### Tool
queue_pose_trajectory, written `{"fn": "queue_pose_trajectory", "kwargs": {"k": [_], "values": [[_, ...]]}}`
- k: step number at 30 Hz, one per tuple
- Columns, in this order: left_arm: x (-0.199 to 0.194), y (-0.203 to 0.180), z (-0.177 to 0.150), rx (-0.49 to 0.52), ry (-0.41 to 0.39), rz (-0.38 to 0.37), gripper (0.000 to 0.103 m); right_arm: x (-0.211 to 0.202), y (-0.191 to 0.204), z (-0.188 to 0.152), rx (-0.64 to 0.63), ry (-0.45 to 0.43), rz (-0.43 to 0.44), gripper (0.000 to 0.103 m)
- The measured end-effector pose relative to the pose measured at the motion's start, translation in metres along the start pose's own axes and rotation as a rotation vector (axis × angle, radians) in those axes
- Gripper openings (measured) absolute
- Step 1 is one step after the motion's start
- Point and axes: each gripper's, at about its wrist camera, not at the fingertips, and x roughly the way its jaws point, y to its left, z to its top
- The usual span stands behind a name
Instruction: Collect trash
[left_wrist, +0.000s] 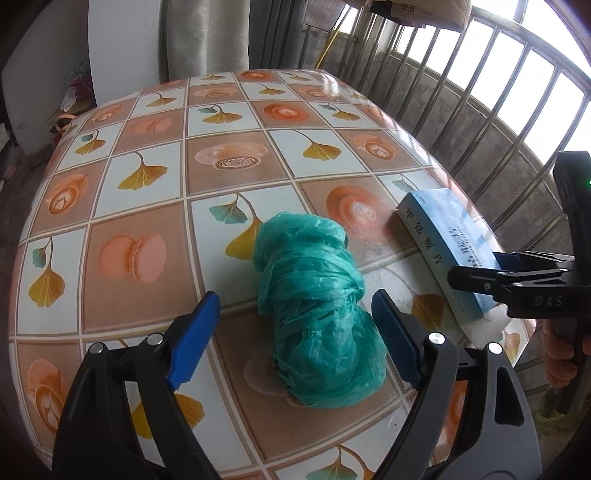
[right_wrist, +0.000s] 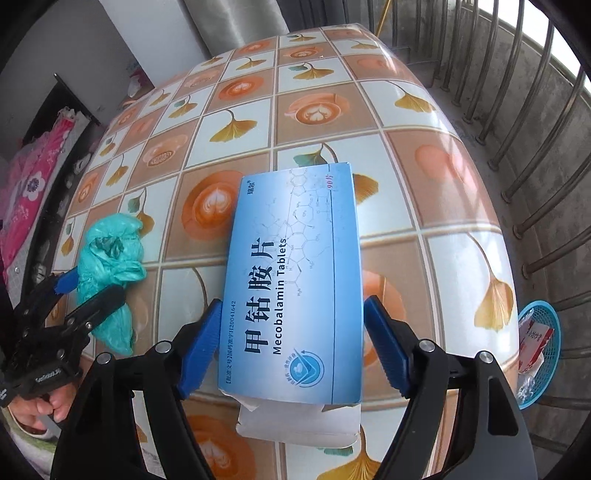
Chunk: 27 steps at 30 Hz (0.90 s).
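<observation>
**Left wrist and right wrist views: two grippers, two pieces of trash, one basket**

Left gripper (left_wrist: 295, 339): jaws wide, blue ribbed pads standing either side of a crumpled green plastic bag (left_wrist: 314, 314), one in number, with a gap to the left pad and the right pad just beside it. Bag is thin, wrinkled film, knotted into a lumpy bundle, lying on the table.

Right gripper (right_wrist: 291, 350): jaws wide, straddling one flat cardboard medicine box (right_wrist: 295, 280). Left pad looks to touch the box edge; right pad is just beside the other edge; whether either presses cannot be told. Box is blue and white, rectangular, printed "Mecobalamin Tablets", with a white torn flap open at its near end. It lies flat on the table, to the right of the bag and apart from it.

Table (left_wrist: 147, 206): one, covered in glossy checked oilcloth with ginkgo leaves, coffee cups and macarons.

Basket (right_wrist: 543, 354): one, blue plastic mesh, round, below the table's right edge; holds a red-and-white packet and clear wrapping.

Railing (right_wrist: 517, 155): metal bars, behind.
</observation>
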Motion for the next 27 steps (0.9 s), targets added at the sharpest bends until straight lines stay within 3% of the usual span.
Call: {"fn": "queue_pose_trajectory", "kwargs": {"k": [7, 15, 18, 22, 27], "values": [[0.004, -0.01, -0.001, 0.058, -0.007, 0.064, 0.068, 0.0, 0.0, -0.009, 0.017, -0.012, 0.006, 0.083], [0.008, -0.011, -0.001, 0.062, -0.002, 0.083, 0.051, 0.003, 0.002, -0.007, 0.009, -0.037, -0.016, 0.083], [0.008, -0.011, 0.0, 0.061, -0.009, 0.085, 0.049, 0.004, 0.004, -0.007, 0.001, -0.047, -0.025, 0.083], [0.007, -0.012, 0.0, 0.066, -0.018, 0.088, 0.046, 0.003, 0.004, -0.008, -0.001, -0.064, -0.049, 0.075], [0.001, -0.016, 0.0, 0.081, -0.044, 0.098, 0.044, 0.001, 0.001, -0.007, 0.013, -0.071, -0.04, 0.072]]}}
